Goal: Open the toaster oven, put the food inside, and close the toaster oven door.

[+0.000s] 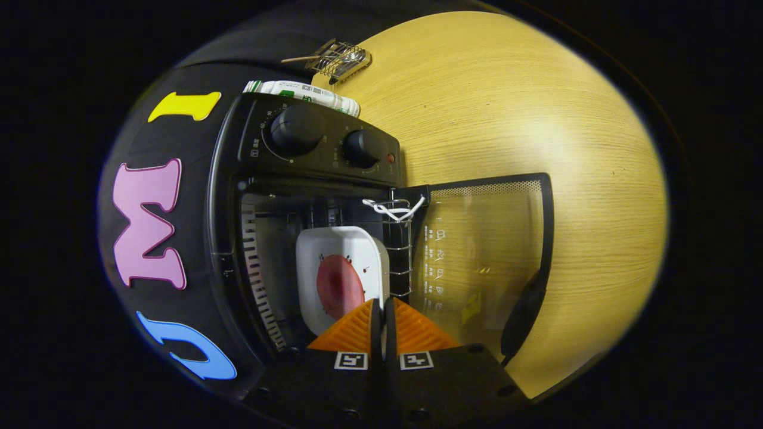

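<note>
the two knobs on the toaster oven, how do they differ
The far knob looks larger than the near knob. A small reddish indicator light sits just past the near knob; none shows by the far knob. Both are dark, round, on the toaster oven control panel.

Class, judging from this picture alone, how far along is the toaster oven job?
Done: the black toaster oven has its glass door open. In hand: the gripper, fingers nearly closed on the white square plate's edge, holds the round red food at the oven's opening. Left: releasing it and closing the door.
</note>
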Demonstrator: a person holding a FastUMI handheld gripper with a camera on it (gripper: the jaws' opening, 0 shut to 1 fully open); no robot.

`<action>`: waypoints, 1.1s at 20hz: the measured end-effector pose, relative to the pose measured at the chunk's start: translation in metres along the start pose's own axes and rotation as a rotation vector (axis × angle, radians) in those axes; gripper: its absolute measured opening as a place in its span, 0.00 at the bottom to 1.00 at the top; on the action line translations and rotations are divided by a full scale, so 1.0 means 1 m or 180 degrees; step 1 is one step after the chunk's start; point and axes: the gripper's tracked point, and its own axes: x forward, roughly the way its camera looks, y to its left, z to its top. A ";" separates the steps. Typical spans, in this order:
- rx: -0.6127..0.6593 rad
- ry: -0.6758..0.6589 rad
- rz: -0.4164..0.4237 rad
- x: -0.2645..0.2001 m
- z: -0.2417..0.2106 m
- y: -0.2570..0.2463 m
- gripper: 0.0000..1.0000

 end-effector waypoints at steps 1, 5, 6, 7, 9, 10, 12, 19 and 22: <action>-0.0014 0.0023 -0.0013 0.000 -0.002 0.000 0.05; 0.0084 0.0174 0.0082 0.006 -0.010 0.007 0.07; 0.0117 0.0279 0.0166 0.003 -0.012 0.011 0.09; 0.0134 0.0341 0.0180 0.002 -0.017 0.011 0.11; 0.0062 0.0469 0.0180 -0.004 -0.025 0.007 0.22; -0.0002 0.0491 0.0171 -0.008 -0.026 0.004 0.29; -0.0089 0.0550 0.0198 -0.018 -0.026 0.001 0.46; -0.0943 0.0926 0.0431 -0.074 -0.028 -0.012 0.99; -0.1545 0.1075 0.0476 -0.085 -0.025 -0.030 0.98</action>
